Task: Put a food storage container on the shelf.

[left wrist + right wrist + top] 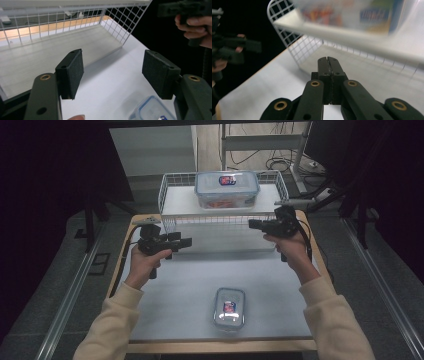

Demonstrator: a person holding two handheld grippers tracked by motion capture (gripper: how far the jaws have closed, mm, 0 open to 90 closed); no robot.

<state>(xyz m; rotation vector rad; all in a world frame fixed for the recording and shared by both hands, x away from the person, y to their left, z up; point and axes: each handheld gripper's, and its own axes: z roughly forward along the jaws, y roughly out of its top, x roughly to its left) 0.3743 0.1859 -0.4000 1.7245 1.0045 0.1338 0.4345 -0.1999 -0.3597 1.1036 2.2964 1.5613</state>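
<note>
Nearest the high camera, a small clear food container with a blue-rimmed lid point(229, 308) lies flat on the white tabletop point(190, 285), close to the front edge and between the two cream sleeves. At the left, the left gripper point(186, 241) is held above the tabletop and points toward the middle; its fingers point(73, 72) stand apart with nothing between them, and in the left gripper view a corner of the small container point(150, 112) shows below the gap. Behind the hands a white wire basket shelf point(167, 190) stands at the back of the tabletop, open underneath. On its upper deck sits a larger clear lidded container point(227, 189) with reddish contents, roughly centred. At the right, the right gripper point(253, 224) hovers just in front of the shelf and points left; its fingers point(323, 75) are pressed together, holding nothing. In the right gripper view the larger container point(352, 12) is blurred above them. Both grippers are well apart from the small container.
</note>
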